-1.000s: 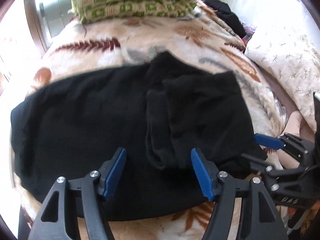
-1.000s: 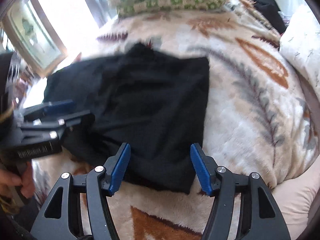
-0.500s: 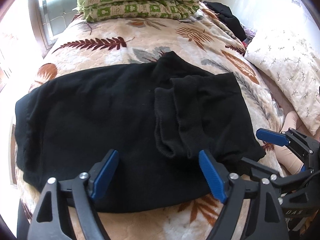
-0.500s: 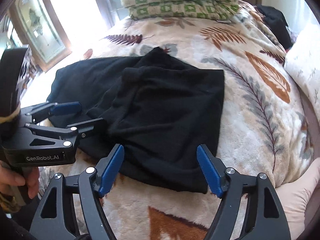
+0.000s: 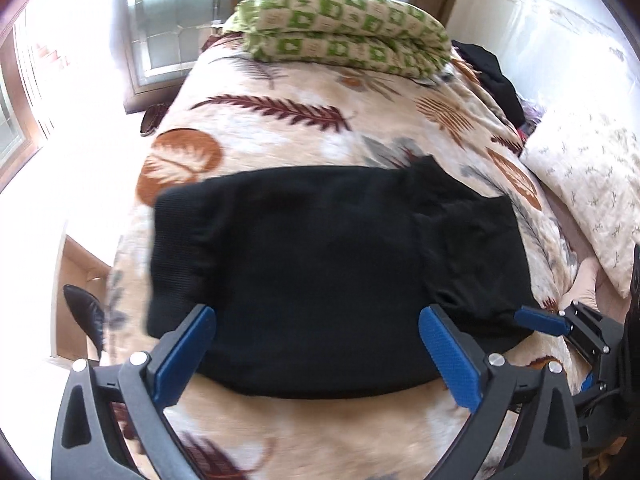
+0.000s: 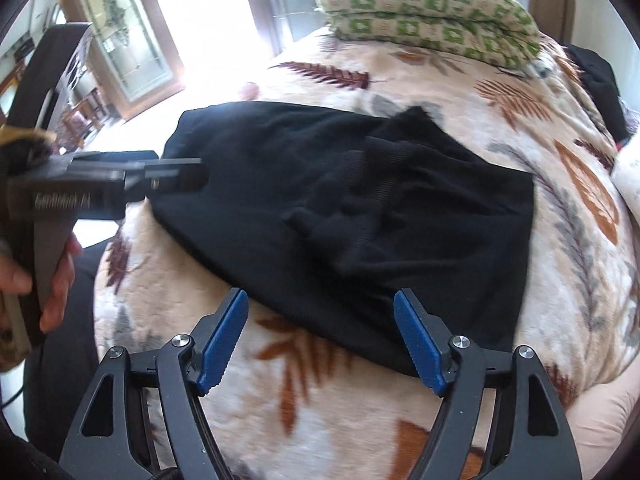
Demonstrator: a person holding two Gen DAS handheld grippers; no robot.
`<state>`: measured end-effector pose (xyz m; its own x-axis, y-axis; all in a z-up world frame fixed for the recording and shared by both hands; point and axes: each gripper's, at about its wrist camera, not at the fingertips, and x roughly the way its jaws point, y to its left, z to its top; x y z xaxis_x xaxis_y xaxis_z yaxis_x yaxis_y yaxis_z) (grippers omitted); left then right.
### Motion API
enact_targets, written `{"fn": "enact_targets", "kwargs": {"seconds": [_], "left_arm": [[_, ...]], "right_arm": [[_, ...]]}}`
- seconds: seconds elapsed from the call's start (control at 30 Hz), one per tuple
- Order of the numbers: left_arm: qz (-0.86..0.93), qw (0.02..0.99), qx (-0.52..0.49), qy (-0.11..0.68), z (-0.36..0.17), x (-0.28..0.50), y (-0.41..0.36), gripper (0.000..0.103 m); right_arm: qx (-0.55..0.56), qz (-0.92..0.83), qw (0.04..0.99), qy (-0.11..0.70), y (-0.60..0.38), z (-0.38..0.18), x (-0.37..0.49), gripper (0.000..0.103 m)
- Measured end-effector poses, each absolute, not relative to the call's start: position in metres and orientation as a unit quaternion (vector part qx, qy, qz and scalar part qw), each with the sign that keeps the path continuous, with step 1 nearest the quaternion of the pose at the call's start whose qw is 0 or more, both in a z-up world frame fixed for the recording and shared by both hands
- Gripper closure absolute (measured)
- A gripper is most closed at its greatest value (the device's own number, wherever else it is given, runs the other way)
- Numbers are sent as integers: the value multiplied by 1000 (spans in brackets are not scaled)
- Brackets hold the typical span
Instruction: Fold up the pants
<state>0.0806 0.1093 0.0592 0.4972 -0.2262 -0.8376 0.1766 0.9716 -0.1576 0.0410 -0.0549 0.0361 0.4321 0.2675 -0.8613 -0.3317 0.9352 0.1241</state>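
Observation:
Black pants (image 5: pixel 320 260) lie flat across the leaf-patterned blanket (image 5: pixel 280 120), one end folded over onto their right part, with ribbed cuffs (image 6: pixel 360 200) on top. A ribbed band (image 5: pixel 172 240) forms their left end. My left gripper (image 5: pixel 316 314) hovers over the near edge of the pants; its jaws are opening and the blue pads grip nothing. My right gripper (image 6: pixel 320 298) is open above the near edge, also apart from the cloth. The right gripper (image 5: pixel 556 340) shows at the pants' right corner. The left gripper (image 6: pixel 180 166) is blurred by the left end, held by a hand (image 6: pixel 60 280).
A folded green checked quilt (image 5: pixel 344 28) lies at the far end of the bed. A white flowered pillow (image 5: pixel 592 184) and dark clothes (image 5: pixel 496 76) sit at the right. The bed's edge drops to a bright floor at left, with a dark shoe (image 5: pixel 84 312) there.
Both grippers have drawn back and up from the pants, with the left one shifting left. Their jaws stand wider than before. The pants have not moved.

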Motion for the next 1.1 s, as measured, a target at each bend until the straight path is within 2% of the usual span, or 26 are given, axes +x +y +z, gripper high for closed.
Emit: {"fn": "enact_targets", "kwargs": {"seconds": [0.37,0.63,0.73,0.8,0.87,1.1], "left_arm": [[-89,851,-94,510,60,108,191,0],[-82,836,-139,525,45,130,209,1],[-86,825,-162,535,33,138,213,5],[-85,817,-177,543,24,142,217,12],[-87,806,-187,554,16,148,219,26],[-102,796,-177,569,7,162,218,27]], "right_arm": [[-90,229,849,468,5,41,30,24],[-144,280,835,452,60,35,33,24],[-161,289,829,450,75,28,35,24],[-169,293,825,453,83,21,36,24],[-174,297,819,459,88,14,39,29],[-261,269,830,412,111,-3,42,36]]}}
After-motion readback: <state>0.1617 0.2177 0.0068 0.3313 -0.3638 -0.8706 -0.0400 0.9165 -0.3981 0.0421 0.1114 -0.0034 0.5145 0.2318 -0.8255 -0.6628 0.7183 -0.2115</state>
